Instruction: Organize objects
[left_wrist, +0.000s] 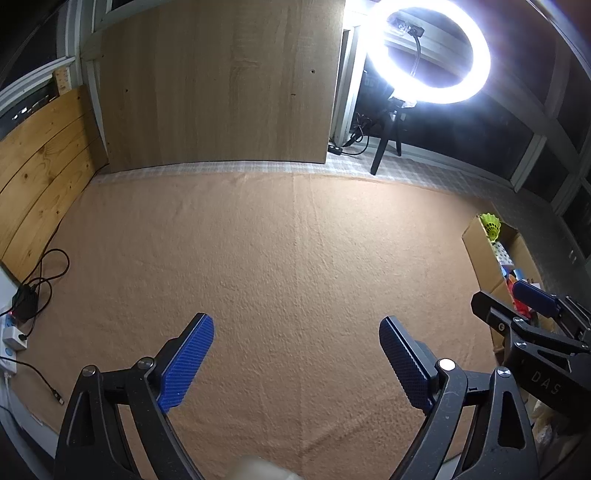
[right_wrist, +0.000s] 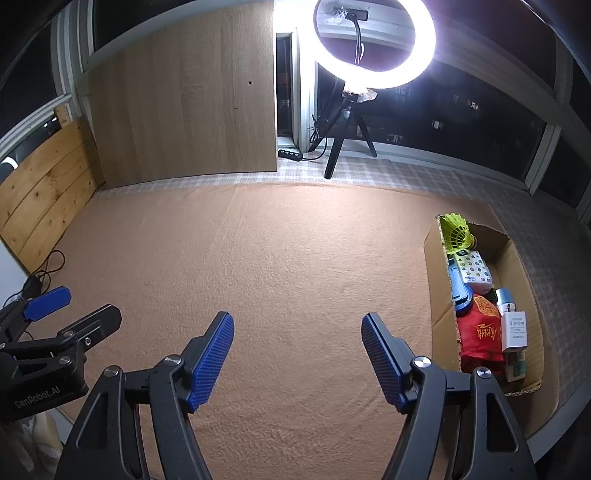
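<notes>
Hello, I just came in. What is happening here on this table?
A person holds two grippers above an orange-brown cloth, and neither is handling anything. The left gripper and the right gripper both hang open and empty over the bare cloth. The things to organize sit in the cardboard box at the right: a yellow-green shuttlecock, a dotted tissue pack, a red pouch and a white charger. A ring light shines from behind.
</notes>
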